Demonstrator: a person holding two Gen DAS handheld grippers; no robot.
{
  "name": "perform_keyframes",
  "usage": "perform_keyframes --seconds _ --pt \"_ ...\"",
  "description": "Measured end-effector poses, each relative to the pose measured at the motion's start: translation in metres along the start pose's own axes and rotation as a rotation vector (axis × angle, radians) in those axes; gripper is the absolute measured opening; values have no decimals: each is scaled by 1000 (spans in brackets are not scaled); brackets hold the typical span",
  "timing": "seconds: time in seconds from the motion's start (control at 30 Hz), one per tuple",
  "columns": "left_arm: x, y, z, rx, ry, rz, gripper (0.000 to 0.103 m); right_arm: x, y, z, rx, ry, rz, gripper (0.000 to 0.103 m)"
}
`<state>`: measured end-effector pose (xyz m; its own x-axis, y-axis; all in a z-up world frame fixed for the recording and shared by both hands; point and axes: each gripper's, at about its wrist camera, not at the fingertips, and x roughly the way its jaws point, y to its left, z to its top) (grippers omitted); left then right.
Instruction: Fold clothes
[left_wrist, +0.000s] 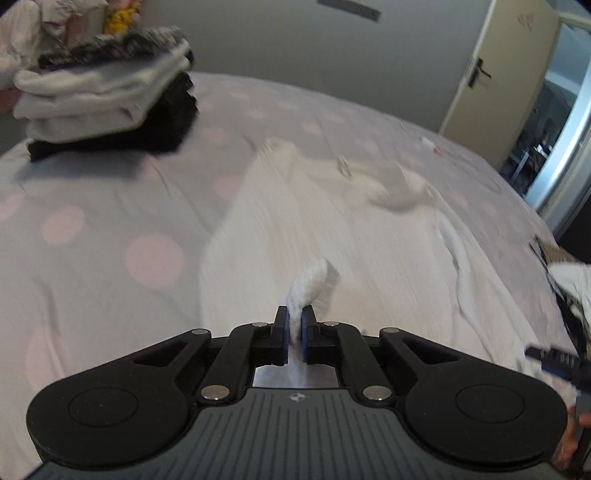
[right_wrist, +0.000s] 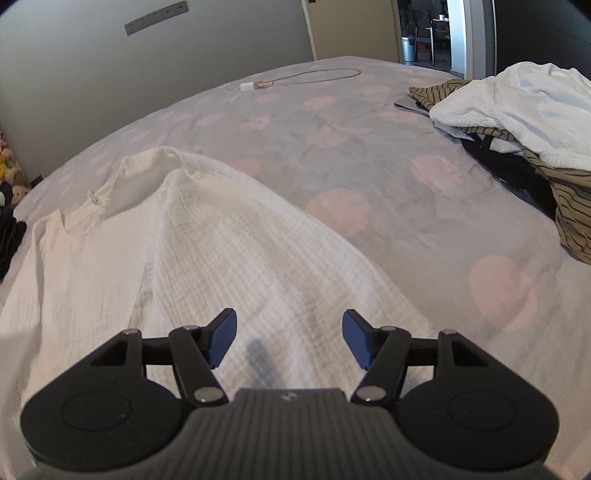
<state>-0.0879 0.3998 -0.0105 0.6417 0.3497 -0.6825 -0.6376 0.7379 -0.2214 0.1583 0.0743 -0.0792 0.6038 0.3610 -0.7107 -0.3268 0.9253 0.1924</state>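
On the bed (right_wrist: 369, 122), with its pink-spotted cover, a white crinkled garment (right_wrist: 207, 251) lies spread at the near edge. The left gripper (left_wrist: 294, 321) is clenched on a pinched-up fold of that garment, the cloth standing up between its pads (this view is blurred). The right gripper (right_wrist: 289, 330) hangs released just above the same garment, its jaws wide apart with nothing between them. Toward the far left corner sits a stack of folded clothes (left_wrist: 107, 92), grey over black. At the right edge lies an unfolded heap (right_wrist: 524, 122), white on top of striped fabric. A cable (right_wrist: 306, 78) rests near the far edge.
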Motion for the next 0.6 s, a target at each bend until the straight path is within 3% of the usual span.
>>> perform_keyframes --seconds 0.27,0.47,0.6 --pt "-6 86 52 -142 -134 74 7 16 8 -1 -36 44 -37 67" --pt "13 144 41 -295 -215 112 6 26 14 -3 -64 58 -64 67" --pt "25 171 31 -422 -231 219 6 31 17 -4 -79 63 -77 69"
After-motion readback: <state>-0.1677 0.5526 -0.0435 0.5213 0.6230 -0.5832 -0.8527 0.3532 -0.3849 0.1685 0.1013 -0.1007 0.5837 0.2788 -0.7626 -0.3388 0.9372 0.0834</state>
